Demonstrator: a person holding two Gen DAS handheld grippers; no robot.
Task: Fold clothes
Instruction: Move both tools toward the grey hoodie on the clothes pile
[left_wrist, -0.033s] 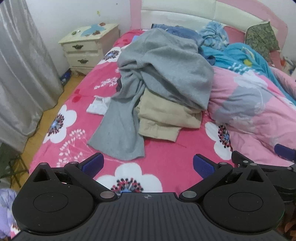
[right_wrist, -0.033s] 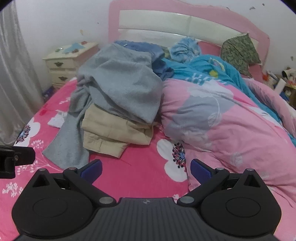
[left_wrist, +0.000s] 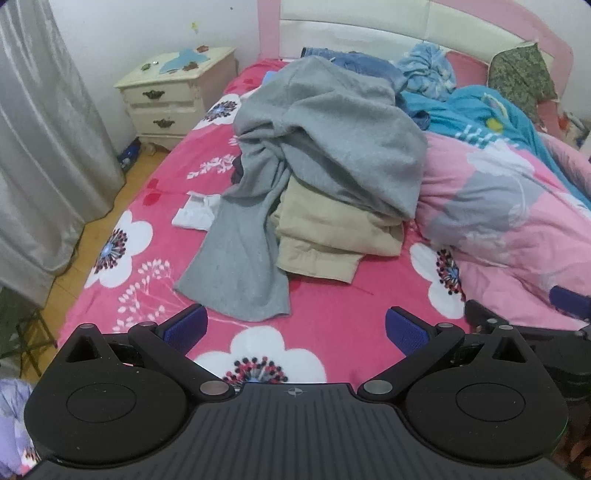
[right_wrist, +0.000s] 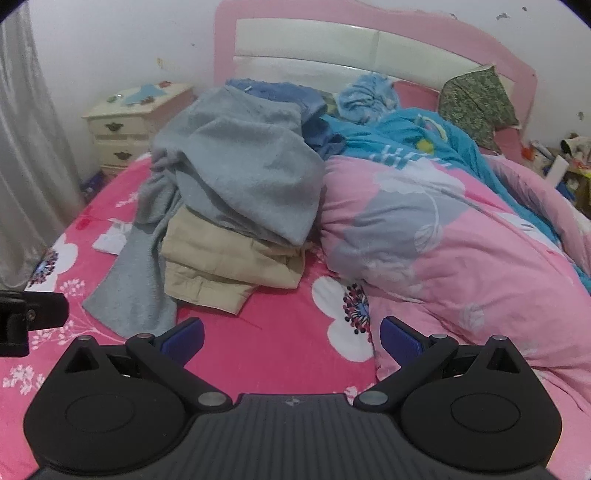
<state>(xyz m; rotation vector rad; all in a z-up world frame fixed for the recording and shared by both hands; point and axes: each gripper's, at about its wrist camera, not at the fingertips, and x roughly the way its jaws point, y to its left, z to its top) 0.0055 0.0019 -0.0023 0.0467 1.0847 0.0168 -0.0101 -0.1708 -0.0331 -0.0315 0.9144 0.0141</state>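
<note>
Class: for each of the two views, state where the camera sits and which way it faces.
Left wrist: on the left gripper, facing the headboard over the grey garment; its open jaws show.
Right wrist: on the right gripper, further right, facing the same way; open jaws show.
Shared: grey garment, beige clothes, nightstand.

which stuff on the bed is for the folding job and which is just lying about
For the job:
- grey sweatshirt, on top of the pile
- beige garment, under it
- blue denim item, behind
- both claws, left and right, open

Just there:
- pink quilt
- nightstand
- curtain
- green cushion
</note>
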